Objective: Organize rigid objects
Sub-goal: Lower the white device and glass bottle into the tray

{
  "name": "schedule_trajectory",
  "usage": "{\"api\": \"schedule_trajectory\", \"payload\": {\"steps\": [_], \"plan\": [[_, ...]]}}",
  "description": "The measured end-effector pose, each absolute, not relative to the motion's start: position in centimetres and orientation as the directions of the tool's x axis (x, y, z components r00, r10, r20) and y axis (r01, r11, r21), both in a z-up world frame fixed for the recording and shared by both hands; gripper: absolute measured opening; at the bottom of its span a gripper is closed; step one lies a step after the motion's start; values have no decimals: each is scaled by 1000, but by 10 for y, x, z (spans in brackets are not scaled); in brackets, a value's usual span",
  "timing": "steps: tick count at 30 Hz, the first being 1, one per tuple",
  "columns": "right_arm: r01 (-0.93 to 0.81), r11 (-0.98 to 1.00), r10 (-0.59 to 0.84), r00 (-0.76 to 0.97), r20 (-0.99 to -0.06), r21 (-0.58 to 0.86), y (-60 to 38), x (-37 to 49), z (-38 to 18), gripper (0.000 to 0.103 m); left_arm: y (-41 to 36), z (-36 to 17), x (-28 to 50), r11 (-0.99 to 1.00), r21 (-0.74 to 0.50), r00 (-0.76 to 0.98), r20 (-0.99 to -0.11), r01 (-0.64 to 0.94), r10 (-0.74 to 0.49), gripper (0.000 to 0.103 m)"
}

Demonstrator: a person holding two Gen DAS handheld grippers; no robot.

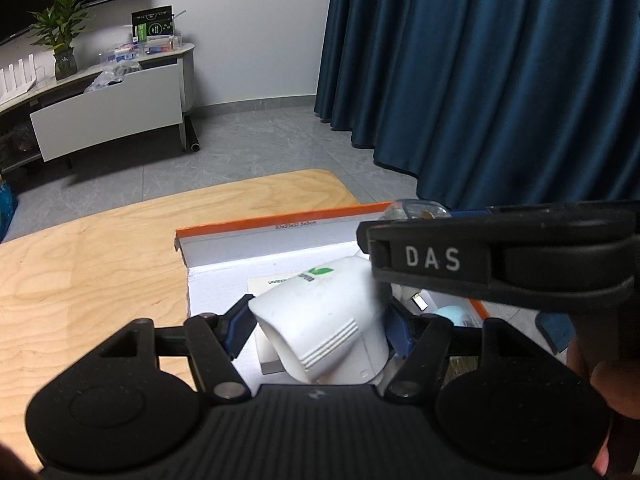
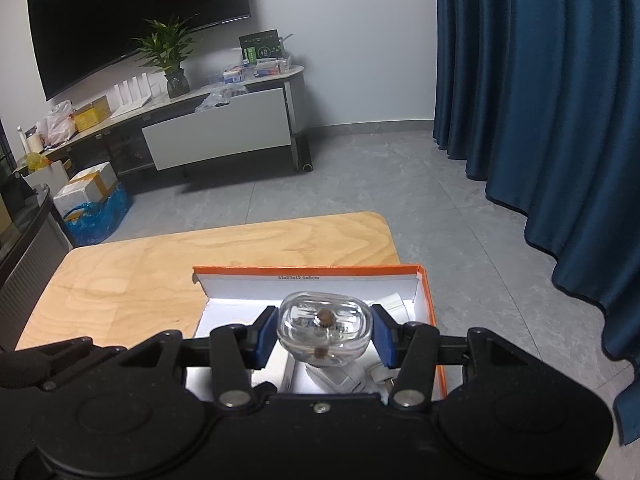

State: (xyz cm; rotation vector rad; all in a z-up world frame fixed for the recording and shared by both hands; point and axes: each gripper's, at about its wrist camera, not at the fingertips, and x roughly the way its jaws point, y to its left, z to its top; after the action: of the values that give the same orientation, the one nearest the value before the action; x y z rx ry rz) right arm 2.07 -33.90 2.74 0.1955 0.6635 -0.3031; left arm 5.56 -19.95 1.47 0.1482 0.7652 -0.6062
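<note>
White charger (image 1: 320, 320) clamped in left gripper (image 1: 316, 330); clear glass jar (image 2: 324, 330) clamped in right gripper (image 2: 324, 336), both over orange-rimmed box (image 2: 424, 300) on bench (image 2: 140, 280), box at 3 o'clock edge.

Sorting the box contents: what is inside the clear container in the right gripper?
Inside the clear container, two small brown round bits show. A white object lies under it in the orange-edged box; the rest is hidden.

An open box (image 2: 424, 304) sat at the right end of a table (image 2: 132, 280), with a white adapter (image 1: 320, 320) above its inside, a clear jar (image 2: 325, 325) to the adapter's right, and a curtain (image 2: 540, 100) behind to the right.
</note>
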Motion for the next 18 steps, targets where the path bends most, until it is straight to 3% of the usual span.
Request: {"api": "schedule_trajectory", "payload": {"steps": [11,14,18], "plan": [[314,944,-181,756,-629,105,-343,35,27,61,-203,13,60,823,-87,563,-688,562,-457,68],[302,943,-160,779,-607,139,-347,33,29,67,-203,13,61,824,-87,563,-689,560,-456,68],[325,933,-180,794,-581,155,-354,21,37,68,-204,13,61,822,-89,560,-690,562,-458,68]]}}
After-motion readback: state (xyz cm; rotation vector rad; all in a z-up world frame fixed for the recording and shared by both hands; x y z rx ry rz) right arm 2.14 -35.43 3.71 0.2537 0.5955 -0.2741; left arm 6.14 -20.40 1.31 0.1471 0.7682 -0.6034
